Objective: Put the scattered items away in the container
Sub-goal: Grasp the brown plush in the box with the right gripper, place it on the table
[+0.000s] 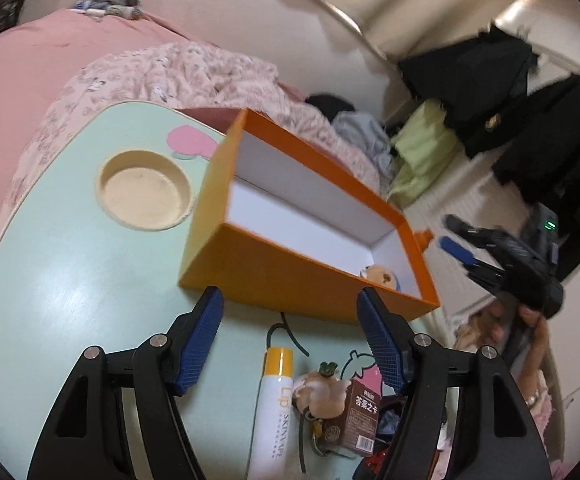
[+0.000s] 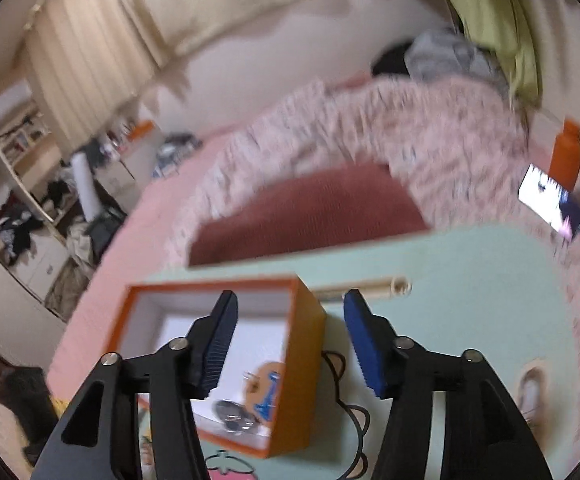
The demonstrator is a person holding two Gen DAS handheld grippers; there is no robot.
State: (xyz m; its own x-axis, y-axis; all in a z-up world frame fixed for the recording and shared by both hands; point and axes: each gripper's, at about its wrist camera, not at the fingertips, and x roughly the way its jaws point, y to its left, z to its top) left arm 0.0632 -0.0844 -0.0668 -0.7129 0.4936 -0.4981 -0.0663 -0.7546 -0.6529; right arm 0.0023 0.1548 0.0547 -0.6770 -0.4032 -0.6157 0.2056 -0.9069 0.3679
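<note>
Nearest us, under the left gripper [image 1: 290, 336], whose jaws stand apart with nothing between them, lie the things left to tidy: a white lip-balm tube with a yellow cap [image 1: 272, 412], a small cream figurine keychain [image 1: 320, 390] and a little brown cardboard card box [image 1: 360, 420]. We judge the tube light, stiff and smooth, so it may slip or roll; we would take it across its middle. The figurine looks knobbly and light, best pinched at its body, not its ring. The card box should be stiff but crushable, so we would hold it by its flat faces.

Just beyond sits the open orange cardboard box with a white lining [image 1: 310, 268], already holding a small plush toy [image 1: 380, 276] in one corner. The right gripper [image 2: 290, 344] hangs over the box's near wall, jaws apart and empty.

All this rests on a pale mint-green lap table [image 1: 70, 280] with a round cup recess [image 1: 144, 192], smooth enough for things to slide. Past it lie a pink floral quilt [image 1: 194, 76], a bed and dark clothes [image 1: 490, 80] hanging farther off.
</note>
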